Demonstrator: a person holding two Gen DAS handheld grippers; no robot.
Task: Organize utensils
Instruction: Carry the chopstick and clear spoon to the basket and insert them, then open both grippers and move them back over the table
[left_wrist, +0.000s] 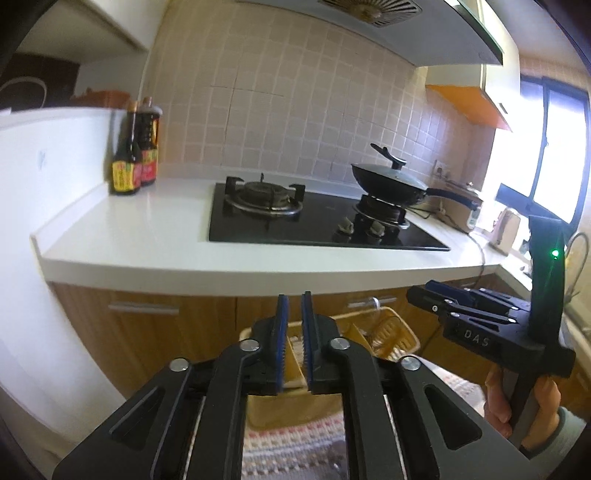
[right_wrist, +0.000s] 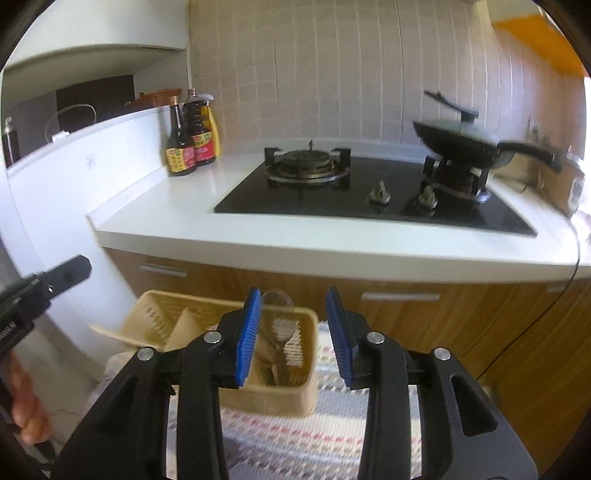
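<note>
1. Left gripper (left_wrist: 295, 295): the blue-padded fingers stand nearly together with only a narrow slit between them and nothing in the slit.
2. Right gripper (right_wrist: 293, 295): the fingers are spread wide apart with nothing between them. In the left wrist view it (left_wrist: 436, 291) shows side-on to the right of the left gripper, and there its jaw gap cannot be judged.
3. Utensil caddy (right_wrist: 295, 398): a beige plastic holder with divided compartments, standing on a striped woven mat (right_wrist: 295, 435) below and just ahead of both grippers. In the left wrist view the caddy (left_wrist: 402, 332) lies directly beyond the left fingers.
4. Utensils (right_wrist: 282, 328): a clear spoon-like piece and other items stand in the caddy's right-hand compartment, seen through the right gripper's gap. Exact types cannot be told.
5. Counter (left_wrist: 147, 229): white, ahead of and above both grippers, above wooden cabinet fronts (right_wrist: 424, 325).
6. Gas hob (left_wrist: 314, 221): black glass, set into the counter straight ahead.
7. Lidded black pan (left_wrist: 391, 181): sits on the hob's burner ahead and to the right.
8. Sauce bottles (left_wrist: 135, 155): dark, grouped at the counter's far corner ahead and to the left.
</note>
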